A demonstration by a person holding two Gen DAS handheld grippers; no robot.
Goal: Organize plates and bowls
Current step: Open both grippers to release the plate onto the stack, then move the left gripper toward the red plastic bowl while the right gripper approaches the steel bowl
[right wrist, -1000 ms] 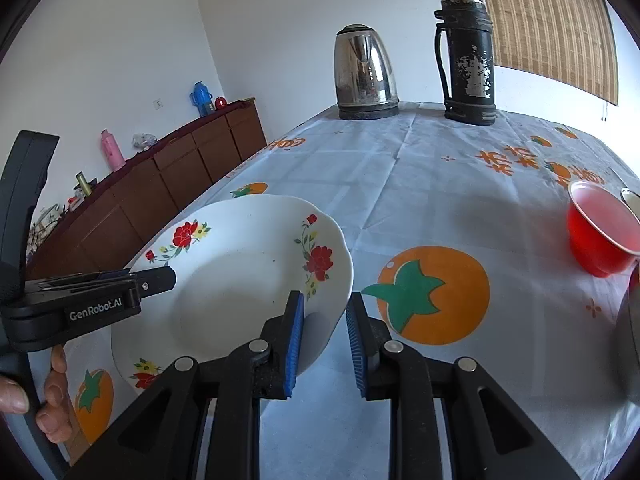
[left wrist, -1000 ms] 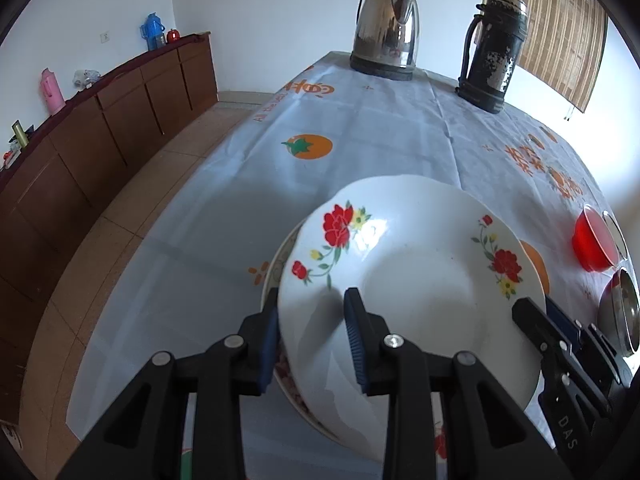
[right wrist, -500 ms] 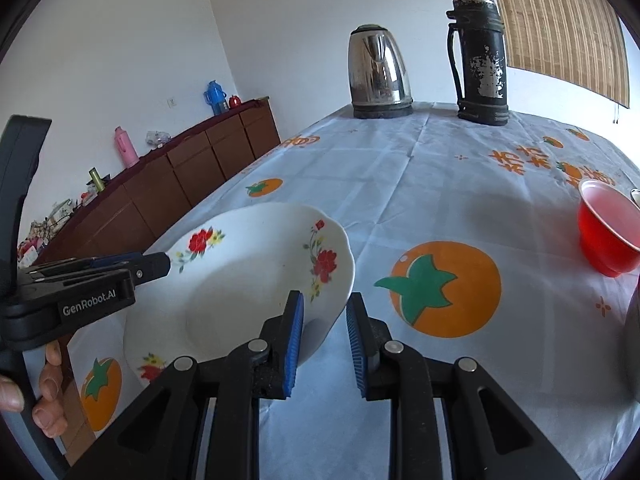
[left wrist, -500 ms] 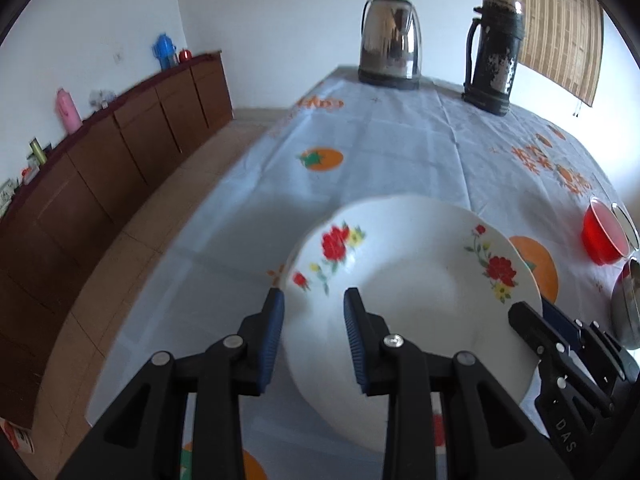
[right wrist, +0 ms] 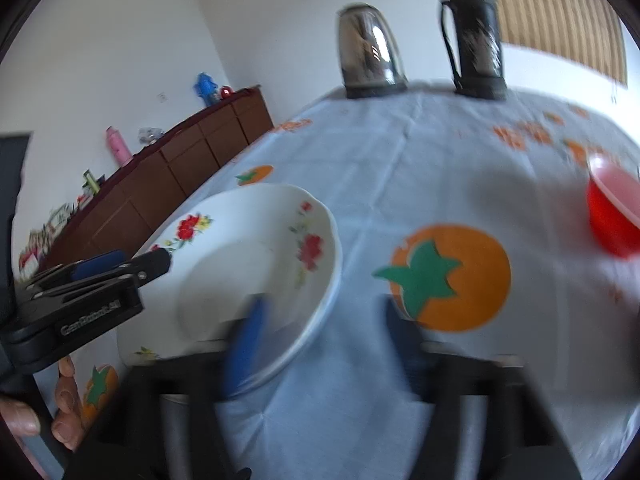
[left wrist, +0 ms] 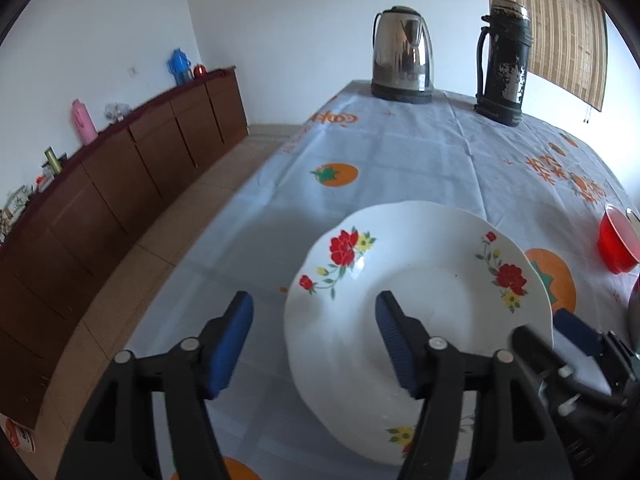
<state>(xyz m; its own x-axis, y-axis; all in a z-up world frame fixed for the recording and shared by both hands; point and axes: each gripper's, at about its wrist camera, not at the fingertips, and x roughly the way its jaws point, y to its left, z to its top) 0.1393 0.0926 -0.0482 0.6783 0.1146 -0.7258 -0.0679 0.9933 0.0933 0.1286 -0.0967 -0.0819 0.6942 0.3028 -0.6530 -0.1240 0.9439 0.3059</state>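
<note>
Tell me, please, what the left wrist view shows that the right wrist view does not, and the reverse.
Only the left wrist view shows the open left tongs head-on, blue pads spread either side of the plate's rim, and a sharp image.

Only the right wrist view shows the person's fingers at lower left, the left tool's printed side, and the blurred, open right tongs.

Both show the white flower-painted plate on the pale blue tomato-print tablecloth, the steel kettle, the dark flask and the red bowl.

My left claw (left wrist: 314,338) stood wide open astride the near rim of the flowered plate (left wrist: 416,276), which lay on the surface (left wrist: 400,152).
</note>
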